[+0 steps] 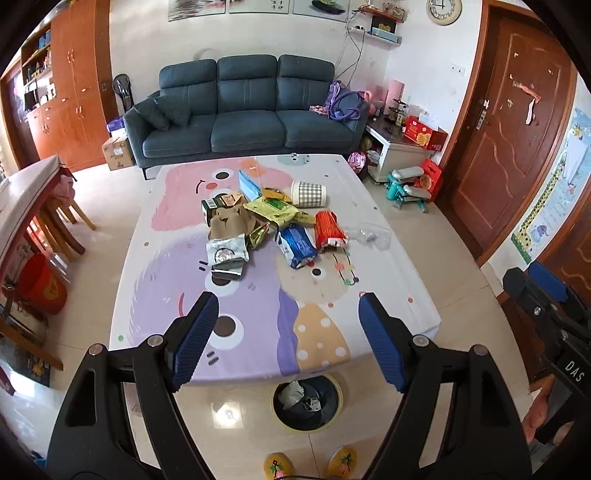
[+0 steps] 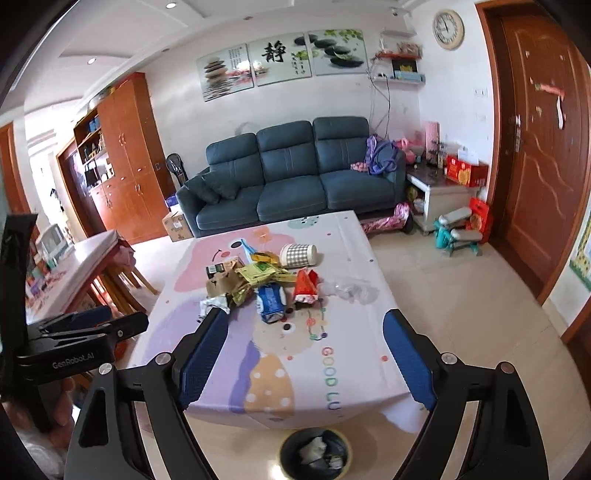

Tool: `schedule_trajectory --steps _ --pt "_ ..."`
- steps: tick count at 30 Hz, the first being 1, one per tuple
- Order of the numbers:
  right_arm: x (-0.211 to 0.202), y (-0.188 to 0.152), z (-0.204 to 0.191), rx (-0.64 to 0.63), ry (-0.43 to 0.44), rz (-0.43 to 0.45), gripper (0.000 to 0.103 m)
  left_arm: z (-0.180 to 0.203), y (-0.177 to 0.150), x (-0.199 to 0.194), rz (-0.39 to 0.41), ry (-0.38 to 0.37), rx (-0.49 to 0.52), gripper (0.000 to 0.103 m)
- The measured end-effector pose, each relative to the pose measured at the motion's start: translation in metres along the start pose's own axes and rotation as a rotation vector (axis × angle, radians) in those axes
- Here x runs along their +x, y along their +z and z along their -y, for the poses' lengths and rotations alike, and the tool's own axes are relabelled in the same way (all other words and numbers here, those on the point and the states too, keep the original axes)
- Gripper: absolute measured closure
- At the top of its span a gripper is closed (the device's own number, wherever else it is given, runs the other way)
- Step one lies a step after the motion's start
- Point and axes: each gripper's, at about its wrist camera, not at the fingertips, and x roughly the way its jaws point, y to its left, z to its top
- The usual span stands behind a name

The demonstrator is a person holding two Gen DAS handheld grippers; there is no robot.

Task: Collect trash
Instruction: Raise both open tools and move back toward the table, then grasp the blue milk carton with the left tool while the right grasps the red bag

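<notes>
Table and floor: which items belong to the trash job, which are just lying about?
Job:
- wrapper pile
- red packet
- blue packet
- checked cup
- clear plastic
- bin
- left tongs, open
- right tongs, open

Bystanders:
- sofa
- clock
- slippers
- red bucket

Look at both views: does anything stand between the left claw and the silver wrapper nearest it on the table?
Nothing visible does. The left claw is open above bare tablecloth, and the silver wrapper lies at the pile's near edge, uncovered.

Blue sofa point(image 1: 247, 110), wall clock point(image 2: 448, 28), wooden door point(image 1: 513, 122), orange cabinet point(image 2: 125, 155)
</notes>
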Motion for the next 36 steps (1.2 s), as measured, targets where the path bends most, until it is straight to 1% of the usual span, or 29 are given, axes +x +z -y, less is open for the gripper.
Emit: schedule_trajectory --steps 3,7,12,15,19,25,28,31,36 --pt "0.01 0.006 -0.003 0.019 0.002 -0.023 0.016 -0.014 0.012 0.009 -0.016 -0.026 -0.003 0.027" --pt "0.032 0.012 -0.007 0.02 -0.003 -0.066 0.016 -0.021 0.023 0.027 -0.046 -0.051 0.005 0.027" --pt "0.079 0.018 -0.007 -0.007 0.018 -0.129 0.016 -0.019 0.033 0.061 -0.095 -0.08 0.003 0.027" --pt "0.119 0.021 -0.002 -0.022 0.042 -0.173 0.016 -0.015 0.039 0.088 -0.119 -0.079 -0.006 0.027" --pt "0.192 0.028 0.015 -0.001 0.09 -0.262 0.016 -0.008 0.048 0.134 -0.153 -0.058 -0.03 0.027" --pt "0.305 0.035 0.047 0.059 0.184 -0.418 0.018 0.0 0.065 0.221 -0.23 -0.02 -0.127 0.027" --pt "0.354 0.036 0.061 0.094 0.235 -0.483 0.018 -0.001 0.073 0.273 -0.277 0.004 -0.206 0.027" --pt "0.394 0.033 0.074 0.106 0.269 -0.53 0.019 -0.003 0.077 0.316 -0.318 0.037 -0.27 0.027" --pt "0.446 0.023 0.093 0.127 0.301 -0.613 0.022 -0.003 0.078 0.369 -0.374 0.087 -0.318 0.027"
